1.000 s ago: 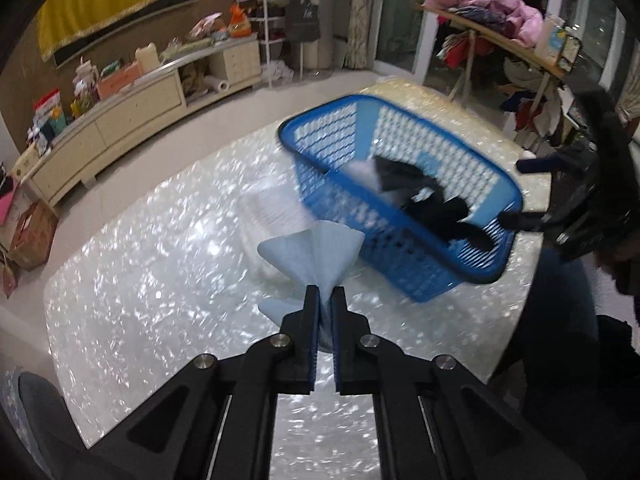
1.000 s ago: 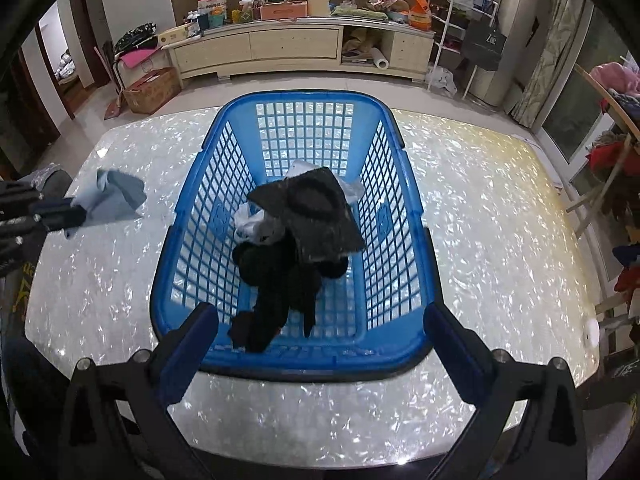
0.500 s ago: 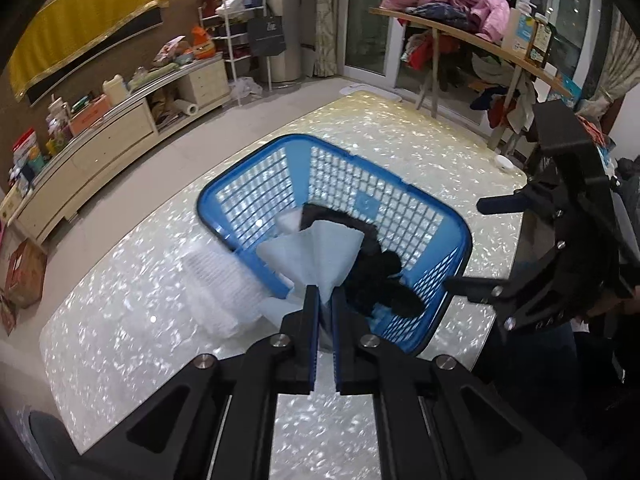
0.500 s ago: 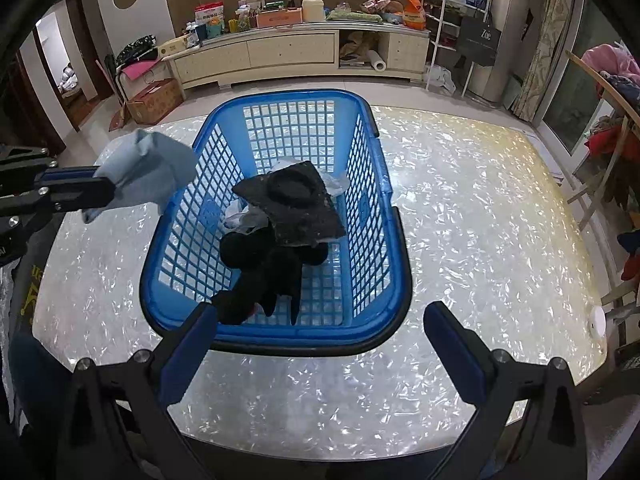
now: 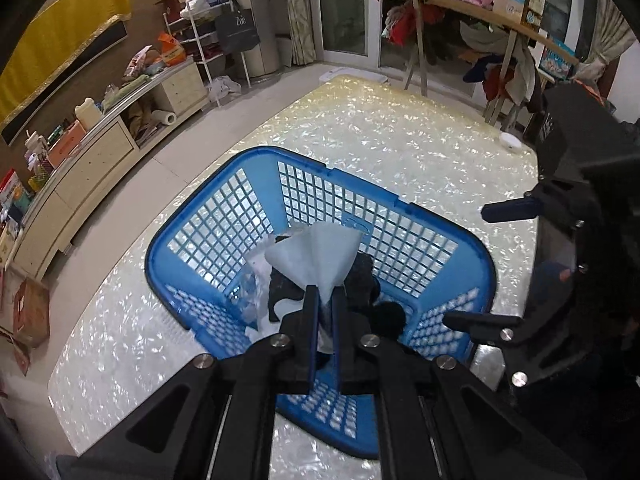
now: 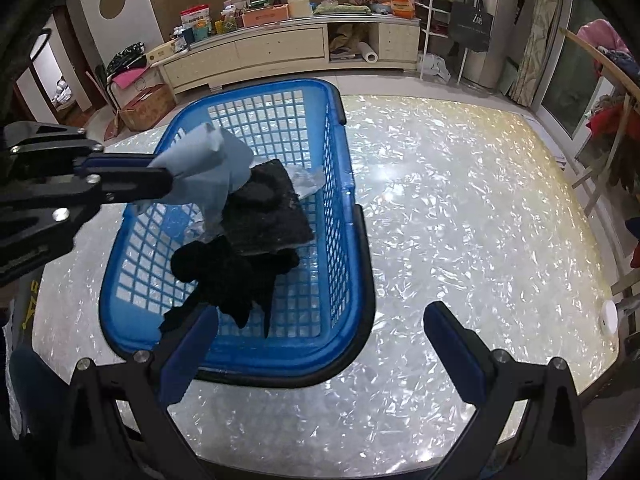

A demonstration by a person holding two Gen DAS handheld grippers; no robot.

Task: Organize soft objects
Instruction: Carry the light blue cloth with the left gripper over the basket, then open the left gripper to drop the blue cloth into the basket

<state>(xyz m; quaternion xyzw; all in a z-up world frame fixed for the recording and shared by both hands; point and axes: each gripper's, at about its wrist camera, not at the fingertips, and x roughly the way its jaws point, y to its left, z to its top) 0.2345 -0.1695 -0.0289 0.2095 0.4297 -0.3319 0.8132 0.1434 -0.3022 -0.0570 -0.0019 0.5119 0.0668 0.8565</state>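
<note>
A blue mesh basket (image 5: 472, 248) (image 6: 352, 240) stands on the pearly white table. Dark clothes (image 6: 256, 236) and a clear plastic piece (image 6: 306, 180) lie inside it. My left gripper (image 5: 324, 300) (image 6: 170, 186) is shut on a light blue cloth (image 5: 320, 256) (image 6: 212, 164) and holds it above the basket's inside, over the dark clothes. My right gripper (image 6: 320, 344) is open and empty, just in front of the basket's near rim; it also shows at the right of the left wrist view (image 5: 486, 268).
The table (image 6: 460, 208) spreads wide to the right of the basket. A small white disc (image 6: 610, 314) lies near its right edge. A long cream sideboard (image 6: 280, 52) stands beyond the table. A clothes-laden rack (image 5: 440, 4) stands at the far side.
My left gripper has carried the light blue cloth from beside the basket to above its inside. The right gripper stayed open and shifted slightly right along the near rim.
</note>
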